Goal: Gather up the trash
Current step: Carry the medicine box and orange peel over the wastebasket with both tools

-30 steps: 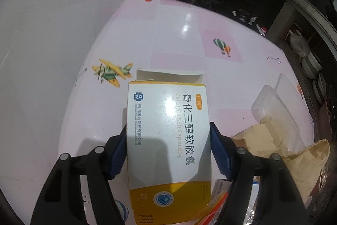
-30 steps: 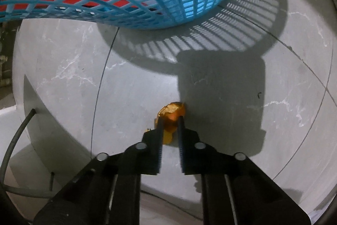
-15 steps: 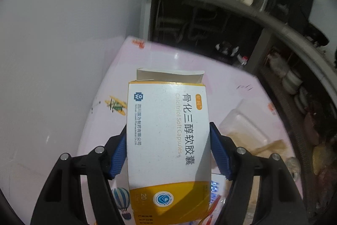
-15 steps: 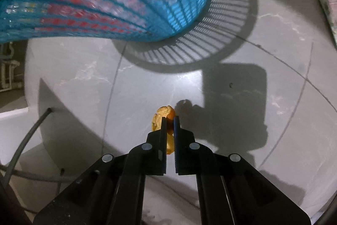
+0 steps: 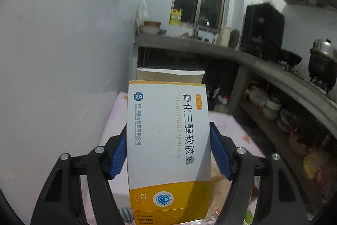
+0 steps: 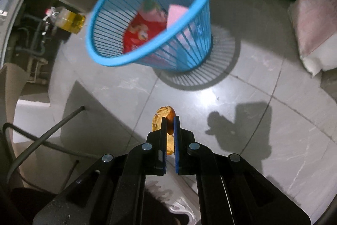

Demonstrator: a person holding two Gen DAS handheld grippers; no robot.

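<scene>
My left gripper [image 5: 168, 151] is shut on a white and yellow medicine box [image 5: 168, 140] with its top flap open, held up above the pink table [image 5: 113, 119]. My right gripper [image 6: 170, 119] is shut on an orange peel [image 6: 163, 117], held above the grey floor tiles. The blue mesh trash basket [image 6: 151, 14] stands on the floor ahead of the right gripper, holding a red wrapper [image 6: 137, 35] and a pink piece [image 6: 175, 14].
A kitchen counter [image 5: 231, 52] with a sink, a window and pots runs behind the table. Brown paper [image 5: 219, 178] lies on the table under the box. By the basket are an oil bottle [image 6: 69, 20], a white sack [image 6: 316, 35] and a cable [image 6: 42, 136].
The left gripper lifted the box and tilted up, so the table dropped low in view. The right gripper rose from the floor with the peel; the basket now shows from above.
</scene>
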